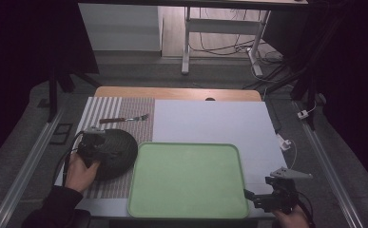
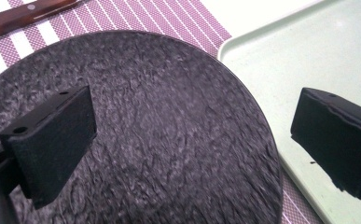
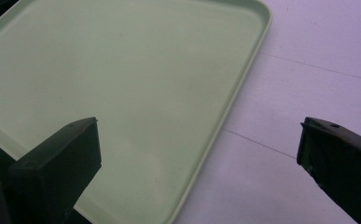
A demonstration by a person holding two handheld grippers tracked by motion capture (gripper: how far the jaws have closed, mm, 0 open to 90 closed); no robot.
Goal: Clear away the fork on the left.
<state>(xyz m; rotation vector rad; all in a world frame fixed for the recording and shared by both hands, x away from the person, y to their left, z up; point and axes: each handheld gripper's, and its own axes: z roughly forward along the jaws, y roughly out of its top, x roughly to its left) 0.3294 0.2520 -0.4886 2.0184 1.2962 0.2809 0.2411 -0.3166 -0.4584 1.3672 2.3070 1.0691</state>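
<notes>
Two grippers are at work here, and both have their jaws spread wide with nothing between them. The left gripper (image 1: pixel 96 145) hangs over the black textured plate (image 1: pixel 120 147), which lies flat on the striped placemat (image 1: pixel 124 111), just beside the left rim of the green tray (image 1: pixel 238 190). In the left gripper view one jaw stands over the plate (image 2: pixel 169 130) and the other over the tray edge (image 2: pixel 262 51), so a closing grip would probably catch nothing, or it could push the plate against the tray rim. The plate is thin and lies flat, so the jaws may slip off its edge if they do not go under it. The fork (image 1: pixel 124 118) with a wooden handle lies farther back on the mat, well apart.

The left hand (image 1: pixel 79 173) holds its gripper low, tilted forward and down. The right gripper (image 1: pixel 267 197) waits at the near right corner of the tray, pointing along the white table surface (image 1: pixel 210 121).
</notes>
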